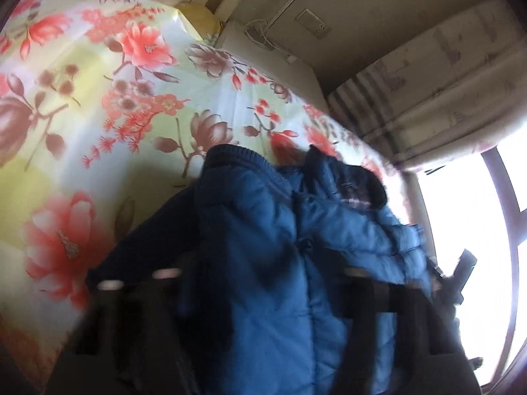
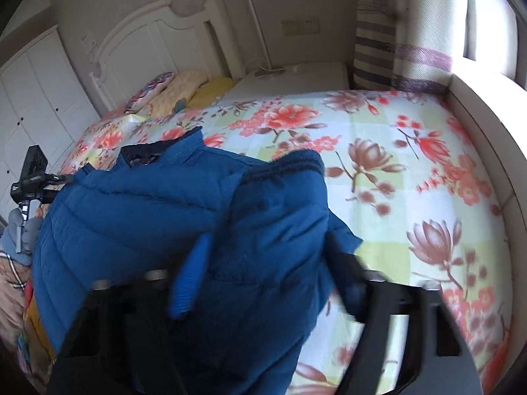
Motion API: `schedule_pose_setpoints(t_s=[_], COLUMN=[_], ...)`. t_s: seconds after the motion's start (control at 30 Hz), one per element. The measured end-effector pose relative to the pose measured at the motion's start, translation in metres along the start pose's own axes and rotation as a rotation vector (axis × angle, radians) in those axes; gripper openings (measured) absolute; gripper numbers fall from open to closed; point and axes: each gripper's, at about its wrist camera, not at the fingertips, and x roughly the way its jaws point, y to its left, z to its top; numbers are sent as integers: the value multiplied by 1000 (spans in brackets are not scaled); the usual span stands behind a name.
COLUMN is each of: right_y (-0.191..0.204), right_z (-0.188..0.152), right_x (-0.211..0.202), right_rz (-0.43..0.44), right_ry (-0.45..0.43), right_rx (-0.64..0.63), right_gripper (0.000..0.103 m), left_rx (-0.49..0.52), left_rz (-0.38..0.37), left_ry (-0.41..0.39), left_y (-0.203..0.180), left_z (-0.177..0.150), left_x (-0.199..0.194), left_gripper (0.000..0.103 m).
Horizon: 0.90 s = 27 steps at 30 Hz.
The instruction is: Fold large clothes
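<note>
Up close, left gripper (image 1: 250, 345) and right gripper (image 2: 260, 339) each sit clamped on the blue puffer jacket (image 2: 148, 217), fabric bunched between the fingers. Jacket hangs over the floral bedsheet (image 2: 378, 171). Pillows (image 2: 184, 89) at 11 o'clock, headboard (image 2: 148, 39) beyond.

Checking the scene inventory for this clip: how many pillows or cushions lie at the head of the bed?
3, side by side by the white headboard: a patterned purple-pink pillow nearest the wardrobe, a cream textured pillow in the middle, and a yellow pillow beside the nightstand. More may be hidden.
</note>
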Motion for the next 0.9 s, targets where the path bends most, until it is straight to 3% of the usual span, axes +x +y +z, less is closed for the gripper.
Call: schedule_pose_setpoints(t_s=[0.07,0.2,0.33,0.43,0.53,0.57,0.6,0.63,0.67,0.7,0.77,0.83,0.9], right_y=[16,42,50,38,16,8,0,-4,-10,-15,-24,-33,-37], right_z=[-2,3,48,75,71,60,46,38,34,35,36,35,26], right_x=[-21,-70,-92,-60,10,40,64,73,72,66,55,34,-4], right_rz=[-52,-97,-124,-168,-203,-224,-222,-205,-187,-173,-132,-51,28], right_ry=[-77,-210,-293,-244,-83,-3,58,66,44,31,28,24,-15], right_rx=[-70,-154,-161,-111,-45,-23,-2,22,56,84,118,157,160], right_gripper=[14,9,9,9,9,10,10,11,11,11,14,19,25], left_rx=[47,168,202,190,141,120,77,15,-11,-33,-66,-91,-103], left_rz=[-17,-17,-13,76,199,249,264,205,183,183,214,169,125], left_ry=[-102,-238,-292,-282,-174,-108,-52,-61,-81,-103,-165,-228,-277], left_y=[-4,-35,-63,-69,-44,-28,-11,4,9,13,20,30,38], left_z=[-12,-31,-2,31,48,45,39,36,36,36,35,32,21], left_x=[-18,-68,-89,-73,-16,14,38,42,37,31,16,-9,-38], left_gripper=[9,6,6,6,8,13,24,25,28,42,59,62,72])
